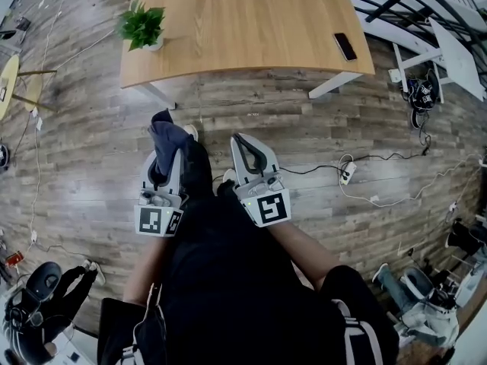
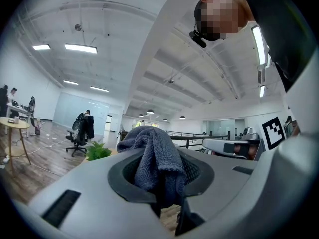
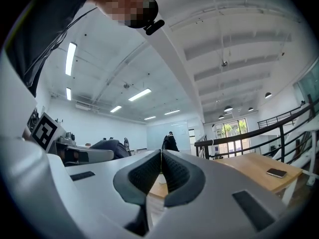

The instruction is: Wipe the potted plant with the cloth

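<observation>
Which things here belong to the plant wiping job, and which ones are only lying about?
Job: potted plant; cloth, clamped in the left gripper.
Lying about: phone on the wooden table; power strip on the floor.

We see the left gripper [image 2: 160, 179] with its jaws clamped on a grey-blue cloth [image 2: 152, 153], which bunches up above them. Beyond, a potted plant [image 2: 98, 152] shows at left and the right gripper [image 2: 230, 147] at right.

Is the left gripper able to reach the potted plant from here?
Probably not yet: the left gripper, shut on the cloth, hangs short of the table; nothing blocks the way to the potted plant.
</observation>
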### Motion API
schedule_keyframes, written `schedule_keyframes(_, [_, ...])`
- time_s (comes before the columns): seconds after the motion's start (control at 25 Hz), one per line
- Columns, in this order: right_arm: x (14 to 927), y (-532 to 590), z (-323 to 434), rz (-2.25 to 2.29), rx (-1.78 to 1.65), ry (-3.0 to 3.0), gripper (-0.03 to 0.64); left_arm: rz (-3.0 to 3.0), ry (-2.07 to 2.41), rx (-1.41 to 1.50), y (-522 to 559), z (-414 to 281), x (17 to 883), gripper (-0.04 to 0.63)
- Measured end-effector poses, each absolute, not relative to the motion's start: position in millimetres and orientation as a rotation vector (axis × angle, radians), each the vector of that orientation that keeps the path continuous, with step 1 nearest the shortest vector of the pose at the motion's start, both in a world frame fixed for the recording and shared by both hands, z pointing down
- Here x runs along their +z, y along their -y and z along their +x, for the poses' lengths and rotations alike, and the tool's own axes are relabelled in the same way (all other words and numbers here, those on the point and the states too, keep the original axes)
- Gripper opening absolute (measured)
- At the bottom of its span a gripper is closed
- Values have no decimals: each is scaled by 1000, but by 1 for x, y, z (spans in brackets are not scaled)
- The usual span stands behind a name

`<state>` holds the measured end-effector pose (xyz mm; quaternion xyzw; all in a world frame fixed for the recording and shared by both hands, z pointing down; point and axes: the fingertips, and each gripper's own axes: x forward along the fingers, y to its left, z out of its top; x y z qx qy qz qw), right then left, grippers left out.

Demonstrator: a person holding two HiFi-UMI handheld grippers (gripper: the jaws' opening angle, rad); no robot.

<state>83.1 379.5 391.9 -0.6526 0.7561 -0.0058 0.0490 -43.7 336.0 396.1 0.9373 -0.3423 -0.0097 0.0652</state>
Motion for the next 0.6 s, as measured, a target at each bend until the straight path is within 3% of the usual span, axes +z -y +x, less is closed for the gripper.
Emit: schedule_keyframes(0.6, [373, -287, 52, -1860, 1, -2402, 18, 2832, 1046, -92, -242, -54, 400, 115])
